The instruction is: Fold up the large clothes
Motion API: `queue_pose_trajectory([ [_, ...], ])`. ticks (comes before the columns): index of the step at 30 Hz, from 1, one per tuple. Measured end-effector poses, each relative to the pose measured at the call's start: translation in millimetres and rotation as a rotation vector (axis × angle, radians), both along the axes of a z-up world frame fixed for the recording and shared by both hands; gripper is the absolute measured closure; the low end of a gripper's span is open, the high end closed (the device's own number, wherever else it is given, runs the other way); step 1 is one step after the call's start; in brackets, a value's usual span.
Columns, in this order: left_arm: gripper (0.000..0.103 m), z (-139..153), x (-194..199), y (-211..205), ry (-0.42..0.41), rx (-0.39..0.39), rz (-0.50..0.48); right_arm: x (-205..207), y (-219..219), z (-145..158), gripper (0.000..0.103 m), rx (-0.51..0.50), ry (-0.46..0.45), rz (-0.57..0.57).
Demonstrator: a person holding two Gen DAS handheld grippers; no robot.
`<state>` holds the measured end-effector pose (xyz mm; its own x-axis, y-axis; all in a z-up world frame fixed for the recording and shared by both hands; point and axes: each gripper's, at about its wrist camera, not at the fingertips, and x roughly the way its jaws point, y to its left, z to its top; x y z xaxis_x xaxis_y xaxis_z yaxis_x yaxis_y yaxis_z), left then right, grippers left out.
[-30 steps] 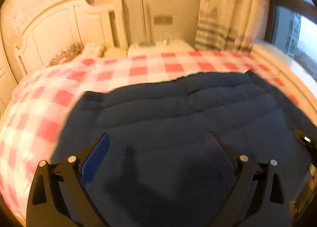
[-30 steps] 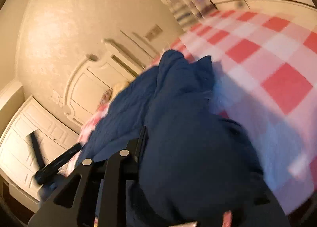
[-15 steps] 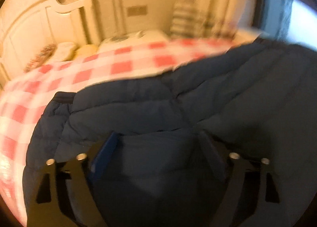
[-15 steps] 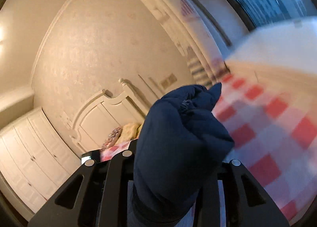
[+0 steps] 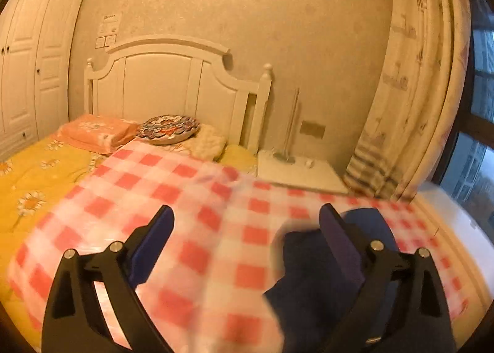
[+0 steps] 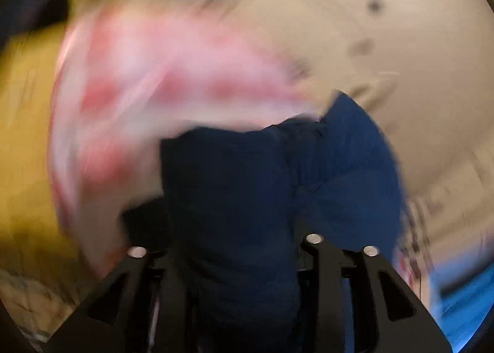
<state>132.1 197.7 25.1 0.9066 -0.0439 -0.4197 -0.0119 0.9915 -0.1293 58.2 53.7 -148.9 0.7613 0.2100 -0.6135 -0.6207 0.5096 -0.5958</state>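
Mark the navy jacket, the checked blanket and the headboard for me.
navy jacket (image 6: 234, 198): right wrist view, bunched padded fabric between the gripper's fingers.
checked blanket (image 5: 197, 198): left wrist view, middle of the pink-and-white squares.
headboard (image 5: 160, 84): left wrist view, central white panel.

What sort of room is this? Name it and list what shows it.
A bedroom in a home, most likely. A bed with a white headboard and pillows fills the left wrist view, a white wardrobe stands along the left wall, and a curtain hangs beside a window at the right.
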Motion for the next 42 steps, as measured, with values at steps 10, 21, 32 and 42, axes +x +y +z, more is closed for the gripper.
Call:
queue_pose_trajectory([
  [10, 0.005, -53, 30, -63, 0.134, 0.074, -0.247, -25, -12, 2, 0.009, -0.023, -0.132, 0.011],
  [21, 0.002, -28, 45, -163, 0.099, 0.29, -0.321, -40, -145, 92, 0.027, 0.541, 0.036, -0.014],
  [32, 0.002, -145, 90, -119, 0.225, 0.203, -0.124, 1, -118, 4, 0.012, 0.462, 0.177, -0.04],
  [42, 0.002, -137, 86, -89, 0.353, 0.029, -0.195, 6, -161, 45, 0.009, 0.615, 0.288, -0.012],
])
